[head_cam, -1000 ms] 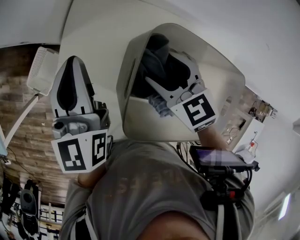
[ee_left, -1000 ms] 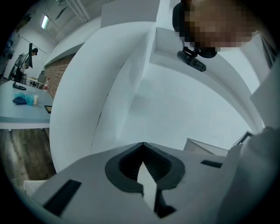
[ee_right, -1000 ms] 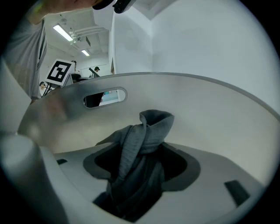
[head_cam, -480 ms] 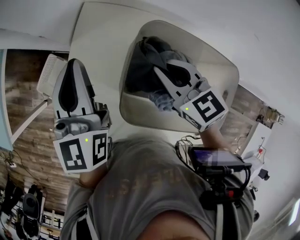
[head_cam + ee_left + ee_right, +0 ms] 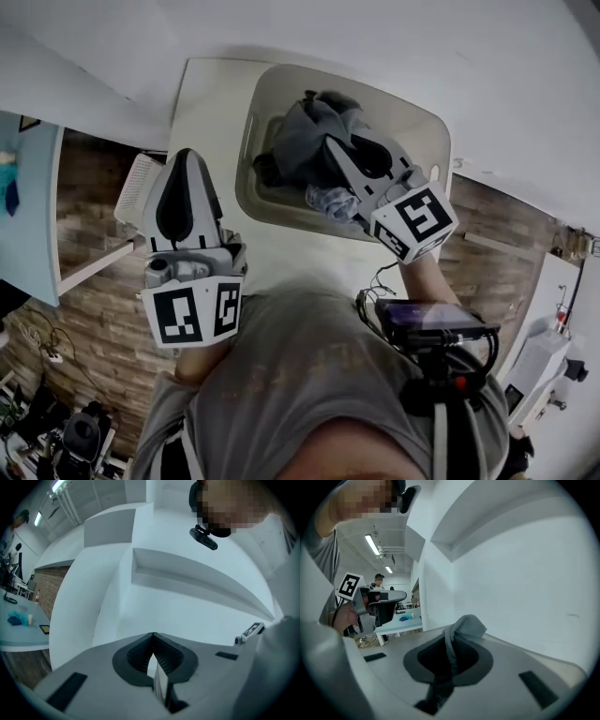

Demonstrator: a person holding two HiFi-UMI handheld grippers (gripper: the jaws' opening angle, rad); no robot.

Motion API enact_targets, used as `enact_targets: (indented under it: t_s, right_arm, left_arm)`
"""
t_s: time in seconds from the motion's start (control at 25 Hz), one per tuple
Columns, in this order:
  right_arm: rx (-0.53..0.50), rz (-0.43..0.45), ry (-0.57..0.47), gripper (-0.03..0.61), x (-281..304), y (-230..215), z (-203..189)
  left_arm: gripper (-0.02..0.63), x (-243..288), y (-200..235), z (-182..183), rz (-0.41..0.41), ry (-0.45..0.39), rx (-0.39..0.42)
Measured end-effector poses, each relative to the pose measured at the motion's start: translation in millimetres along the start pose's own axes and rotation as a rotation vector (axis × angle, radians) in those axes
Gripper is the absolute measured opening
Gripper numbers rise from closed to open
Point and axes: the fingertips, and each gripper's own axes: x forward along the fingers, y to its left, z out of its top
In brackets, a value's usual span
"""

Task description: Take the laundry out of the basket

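Head view: the white basket [image 5: 427, 141] stands on the white worktop [image 5: 211, 103], and the right claw [image 5: 336, 150] reaches into it from the near side. A grey garment [image 5: 305, 136] is bunched up right at this claw's tip. It is within the basket's outline, with its top drawn into a peak. A dark garment [image 5: 270, 171] lies in the basket to the left of the claw, below the grey one. A pale bluish piece [image 5: 330, 201] sits under the claw's body, against the near wall. The left claw [image 5: 185, 161] is outside the basket, over the worktop. The basket's left wall is just to its right, and nothing hangs from it.

Left gripper view: the left claw [image 5: 153, 635] has its jaws together, tips meeting, and it is empty. Ahead of it are only a white wall and a white ledge [image 5: 187, 573].

Right gripper view: the right claw [image 5: 453, 637] has just been closing and now pinches the grey garment. A fold of it pokes out past the tips, and a strip runs back between the dark pads [image 5: 480, 660]. A plain white wall lies ahead of the tips.
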Motion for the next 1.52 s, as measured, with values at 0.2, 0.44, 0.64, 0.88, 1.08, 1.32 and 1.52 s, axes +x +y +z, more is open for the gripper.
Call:
enact_targets:
  t_s: [0.2, 0.44, 0.64, 0.88, 1.08, 1.32, 1.52]
  right_arm:
    - [0.022, -0.064, -0.113, 0.035, -33, -11, 26]
    - [0.033, -0.131, -0.245, 0.035, -66, -15, 62]
    - [0.018, -0.170, -0.360, 0.035, -99, -21, 101]
    - [-0.026, -0.219, -0.479, 0.034, -157, -22, 150]
    - [-0.068, -0.278, -0.556, 0.035, -185, -16, 188]
    - [-0.127, -0.419, -0.666, 0.035, -289, -17, 217]
    - [-0.216, -0.511, -0.715, 0.035, -369, -11, 235]
  left_arm:
    - [0.008, -15, -34, 20, -0.052, -0.036, 0.047]
    - [0.008, -36, -60, 41, -0.111, -0.087, 0.096]
    - [0.008, -46, -80, 54, -0.148, -0.123, 0.117]
    - [0.008, -54, -109, 64, -0.197, -0.158, 0.131]
    - [0.008, -48, -101, 62, -0.240, -0.165, 0.118]
    - [0.008, -48, -153, 60, -0.345, -0.172, 0.103]
    - [0.008, -50, -201, 54, -0.426, -0.168, 0.089]
